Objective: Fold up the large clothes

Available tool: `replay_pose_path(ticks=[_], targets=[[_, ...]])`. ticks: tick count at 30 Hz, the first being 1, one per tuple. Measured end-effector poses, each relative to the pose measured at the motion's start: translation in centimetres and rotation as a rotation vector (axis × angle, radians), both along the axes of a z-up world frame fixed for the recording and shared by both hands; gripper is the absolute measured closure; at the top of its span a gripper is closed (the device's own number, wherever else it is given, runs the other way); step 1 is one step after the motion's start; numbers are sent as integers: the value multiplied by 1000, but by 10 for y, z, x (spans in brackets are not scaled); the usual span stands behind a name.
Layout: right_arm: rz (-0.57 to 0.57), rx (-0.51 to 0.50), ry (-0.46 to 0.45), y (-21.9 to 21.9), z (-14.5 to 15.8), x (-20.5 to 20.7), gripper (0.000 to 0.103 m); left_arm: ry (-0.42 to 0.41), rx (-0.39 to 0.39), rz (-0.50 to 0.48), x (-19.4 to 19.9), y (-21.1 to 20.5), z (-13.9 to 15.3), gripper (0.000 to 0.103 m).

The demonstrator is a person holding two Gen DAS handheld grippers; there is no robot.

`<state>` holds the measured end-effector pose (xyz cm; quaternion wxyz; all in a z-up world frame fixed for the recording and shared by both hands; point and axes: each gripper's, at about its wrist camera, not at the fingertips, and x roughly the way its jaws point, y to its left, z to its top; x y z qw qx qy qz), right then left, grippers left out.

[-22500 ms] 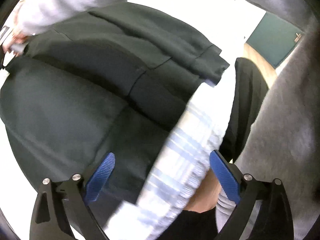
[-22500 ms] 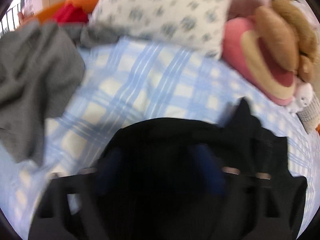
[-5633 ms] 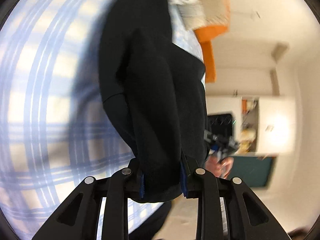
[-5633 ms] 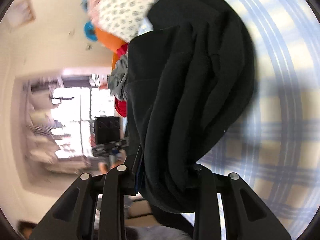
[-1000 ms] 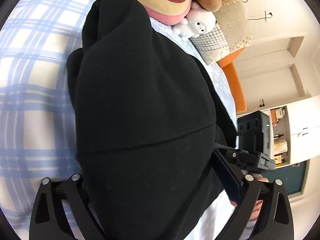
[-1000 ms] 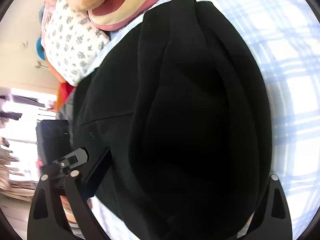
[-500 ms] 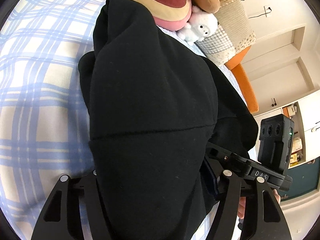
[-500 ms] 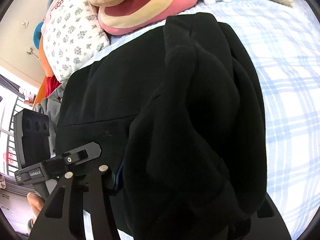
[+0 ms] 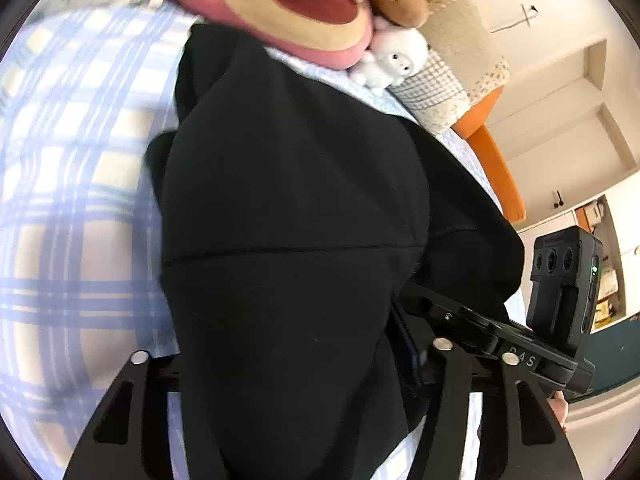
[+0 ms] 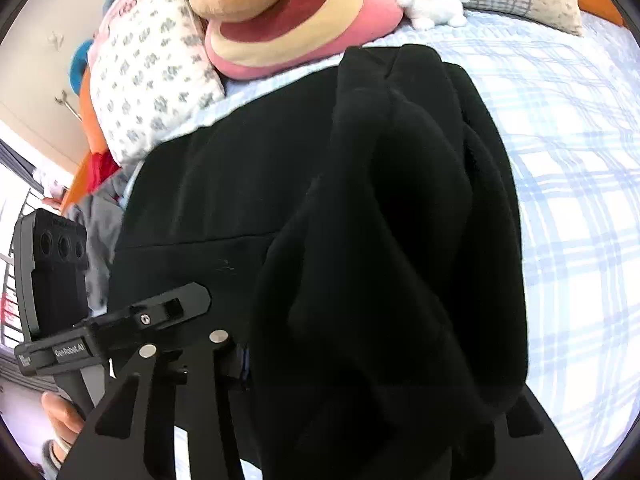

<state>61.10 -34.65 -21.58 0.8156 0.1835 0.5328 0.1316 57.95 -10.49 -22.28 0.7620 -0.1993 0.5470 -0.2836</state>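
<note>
Both tongs [image 9: 288, 364] [image 10: 360, 360] have just closed, pinching black garment [image 9: 288, 200].

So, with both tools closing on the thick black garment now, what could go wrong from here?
1. The black garment fills the right tool as a bulky bunch, so layers may slip out and undo the fold.
2. The left tool and right tool sit very close, so they may collide.
</note>
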Motion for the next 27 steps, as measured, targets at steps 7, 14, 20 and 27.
replay_pose_path(ticks=[7,14,20,27], targets=[[-7,97,-20,-12,26,-17,61,-21,10,-43,-12,-8,53,53],[-12,128,-111,-35,107,-56,61,-122,8,-79,-51,-32,141,53],[-66,90,-229,-96,192,-121,61,-229,-22,-167,-101,-103,224,53],[-200,-35,-326,-203,264,-236,61,-309,-102,-348,-183,-229,280,53]])
